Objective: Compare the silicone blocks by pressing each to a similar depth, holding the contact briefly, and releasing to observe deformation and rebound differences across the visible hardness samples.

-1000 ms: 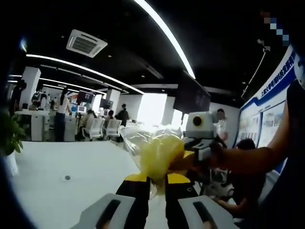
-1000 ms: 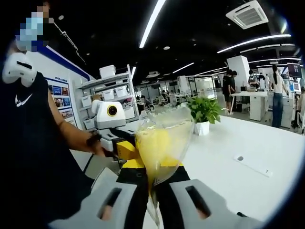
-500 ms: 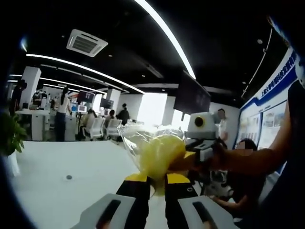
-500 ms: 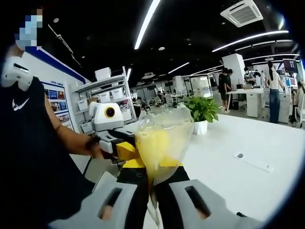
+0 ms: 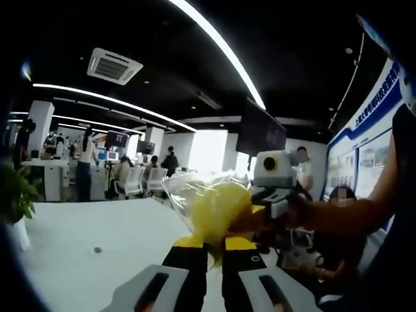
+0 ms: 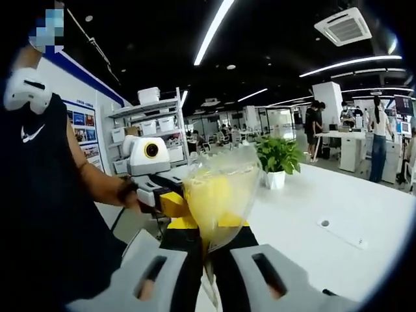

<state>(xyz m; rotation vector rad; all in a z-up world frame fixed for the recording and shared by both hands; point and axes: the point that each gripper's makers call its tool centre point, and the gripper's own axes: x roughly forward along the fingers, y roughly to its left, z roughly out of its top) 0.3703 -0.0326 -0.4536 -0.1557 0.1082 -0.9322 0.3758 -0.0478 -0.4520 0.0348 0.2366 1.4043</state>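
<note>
You have the yellow silicone block in its clear bag pinched from both sides — left tool and right tool both closed on it, above the white bench. You look mid-hold — next, release evenly.

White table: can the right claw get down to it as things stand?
Probably not to press anything. The right claw is shut on the clear bag with yellow contents, and the left claw grips the same bag. The table lies open beyond.
</note>
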